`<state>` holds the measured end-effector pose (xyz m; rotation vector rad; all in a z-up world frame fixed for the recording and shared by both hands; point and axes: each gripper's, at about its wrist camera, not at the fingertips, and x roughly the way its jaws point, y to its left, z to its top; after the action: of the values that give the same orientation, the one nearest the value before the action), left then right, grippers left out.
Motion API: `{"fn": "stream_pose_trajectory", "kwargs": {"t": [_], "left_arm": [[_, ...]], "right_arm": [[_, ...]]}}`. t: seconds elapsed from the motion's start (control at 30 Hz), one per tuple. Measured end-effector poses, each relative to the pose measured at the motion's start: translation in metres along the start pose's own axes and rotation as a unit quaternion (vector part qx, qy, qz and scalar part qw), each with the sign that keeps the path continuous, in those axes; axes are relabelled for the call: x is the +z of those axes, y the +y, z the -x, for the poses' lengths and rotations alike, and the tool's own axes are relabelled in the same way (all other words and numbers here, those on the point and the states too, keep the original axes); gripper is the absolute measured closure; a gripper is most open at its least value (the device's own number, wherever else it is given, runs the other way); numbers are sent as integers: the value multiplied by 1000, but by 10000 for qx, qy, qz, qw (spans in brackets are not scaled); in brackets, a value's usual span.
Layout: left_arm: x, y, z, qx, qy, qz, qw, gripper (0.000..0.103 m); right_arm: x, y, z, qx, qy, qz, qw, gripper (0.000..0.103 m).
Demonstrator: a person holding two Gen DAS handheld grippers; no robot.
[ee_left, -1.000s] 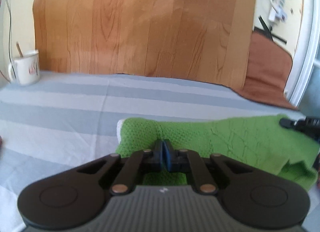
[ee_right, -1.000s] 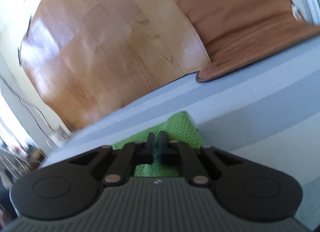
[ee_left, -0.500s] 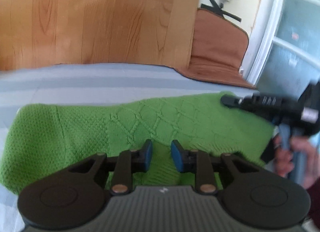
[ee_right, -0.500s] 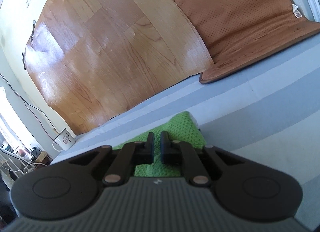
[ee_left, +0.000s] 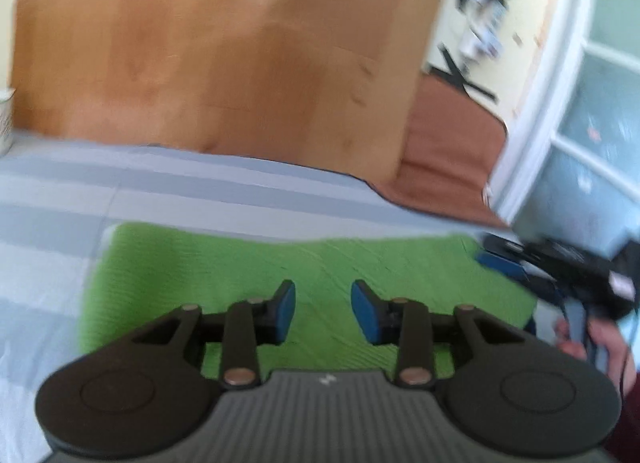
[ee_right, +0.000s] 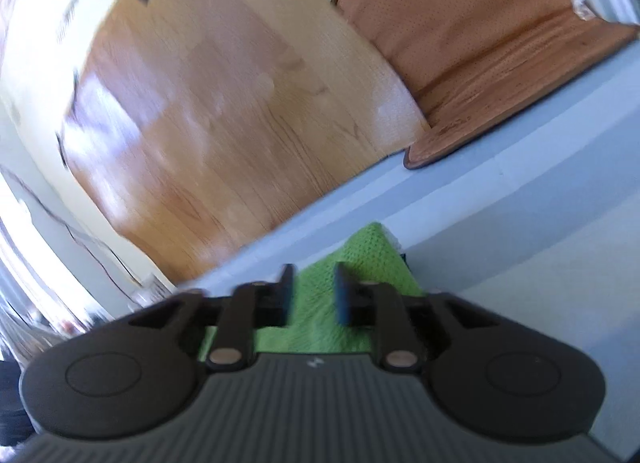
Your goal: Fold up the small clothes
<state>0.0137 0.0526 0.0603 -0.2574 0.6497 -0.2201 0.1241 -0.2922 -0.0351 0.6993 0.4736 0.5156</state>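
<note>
— Where was the green knit garment?
— It lay flat on the grey striped tabletop, near the wooden board and brown cushion at the far edge.
— And the left claw?
— Its blue pads had just been opening; they stood apart above the knit, gripping nothing.
— The right claw?
— Also just opened, pads clear of the garment's right end. A hand held it.
</note>
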Motion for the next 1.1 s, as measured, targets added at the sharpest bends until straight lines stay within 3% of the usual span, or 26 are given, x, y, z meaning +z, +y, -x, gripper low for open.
{"fn": "stream_pose_trajectory", "kwargs": {"t": [0.1,0.23,0.33,0.43,0.47,0.53,0.57,0.67,0.77,0.83,0.9,1.0,1.1], "left_arm": [[6,23,-5,-181,146,509,9984,80],[2,21,-18,-393,312,468,9976,89],[-10,11,-30,-446,560,238,9972,93],[-16,4,-35,-288,513,-15,9983,95],[-16,4,-35,-292,530,3,9982,94],[-17,6,-35,-321,541,65,9980,94],[-18,8,-33,-316,547,82,9980,94],[-15,6,-30,-284,616,118,9976,94],[-5,20,-13,-464,459,387,9971,93],[6,39,13,-528,-11,726,9960,78],[14,62,41,-446,-472,1102,9918,64],[19,96,83,-226,-981,1606,9819,58],[16,113,106,-32,-1249,1783,9760,41]], "right_arm": [[0,0,31,-310,-89,-125,9994,42],[-4,-6,49,-888,330,-349,9949,35],[-13,-15,44,-744,761,-693,9919,34],[-16,-9,30,-594,843,-553,9931,34],[-17,-7,26,-572,862,-589,9929,36],[-22,-6,11,-532,1058,-858,9893,64],[-24,-7,7,-513,1125,-1119,9860,69],[-11,27,13,-183,889,-795,9927,73],[4,97,16,201,791,433,9957,74],[1,151,6,431,958,1384,9848,74],[-11,195,-9,668,1216,2165,9664,74],[-52,252,-44,969,1707,3296,9235,74],[-106,280,-91,1180,2414,3863,8824,78]]}}
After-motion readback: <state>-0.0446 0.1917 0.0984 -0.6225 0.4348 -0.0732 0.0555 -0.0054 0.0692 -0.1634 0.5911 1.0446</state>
